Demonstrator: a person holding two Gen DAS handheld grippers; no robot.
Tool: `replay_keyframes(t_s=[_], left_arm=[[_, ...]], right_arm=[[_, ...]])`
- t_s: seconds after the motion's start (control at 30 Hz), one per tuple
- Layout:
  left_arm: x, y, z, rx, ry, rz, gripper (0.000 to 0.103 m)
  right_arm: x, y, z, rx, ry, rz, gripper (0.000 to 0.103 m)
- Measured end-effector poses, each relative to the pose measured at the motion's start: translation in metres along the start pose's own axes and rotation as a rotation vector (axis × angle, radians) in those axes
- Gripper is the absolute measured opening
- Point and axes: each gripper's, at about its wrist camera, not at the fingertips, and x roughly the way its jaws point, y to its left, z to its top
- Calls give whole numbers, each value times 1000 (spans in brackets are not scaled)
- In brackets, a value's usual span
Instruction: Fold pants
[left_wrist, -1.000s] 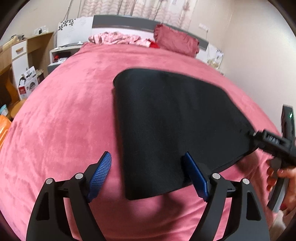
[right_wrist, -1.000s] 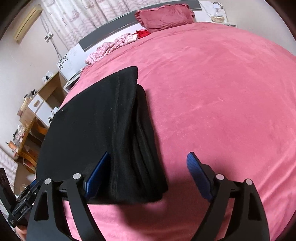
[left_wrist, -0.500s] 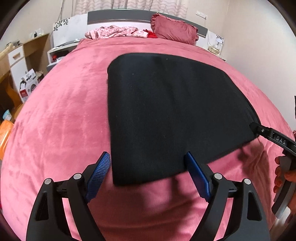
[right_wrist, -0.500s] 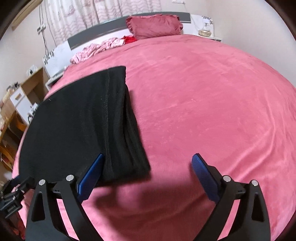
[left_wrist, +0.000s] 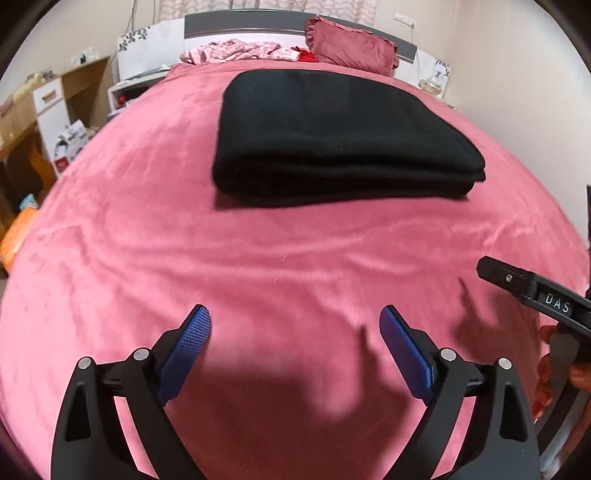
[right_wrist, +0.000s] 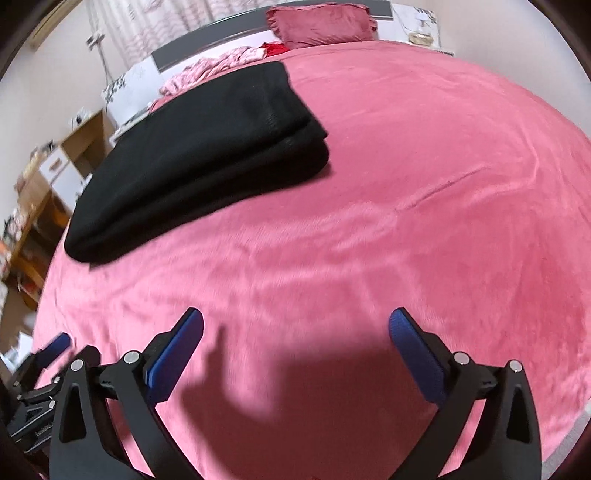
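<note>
2 grippers had just been opening and stood wide and empty, the left gripper (left_wrist: 295, 332) and right gripper (right_wrist: 295, 328) over bare pink bedspread (left_wrist: 258, 251), well short of the folded black pants (left_wrist: 343, 136) lying mid-bed. Best to back off cleanly without snagging the stack. "DAS" (left_wrist: 557, 307) showed on the right gripper's finger.

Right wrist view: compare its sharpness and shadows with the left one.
Right wrist view: bedspread and black pants smeared by motion, tongs' shadow on the cover. Left wrist view: sharper, pants crisp, same dark shadow below; both bulge from the fisheye.
</note>
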Motion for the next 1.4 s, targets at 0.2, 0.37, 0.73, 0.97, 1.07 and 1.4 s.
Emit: replay_keyframes(t_s=[0.2,0.37,0.73,0.97,1.07,1.4], left_arm=[[-39,1,-8,-7,-121,146,99],[-66,6,-9,-57,-175,159,99],[-87,2,-4,-55,-206,187,99],[-92,6,-5,-95,-207,187,99],[-93,6,-5,-97,-209,186,99],[-91,5,-6,-99,-184,171,99]], right_arm=[[-29,14,-4,-34,-104,-55,101],[-52,32,-21,-99,-190,-59,101],[-75,46,-32,-150,-256,-36,101],[-79,49,-34,-158,-272,-37,101],[-78,51,-35,-164,-268,-34,101],[-73,48,-34,-154,-249,-26,101]])
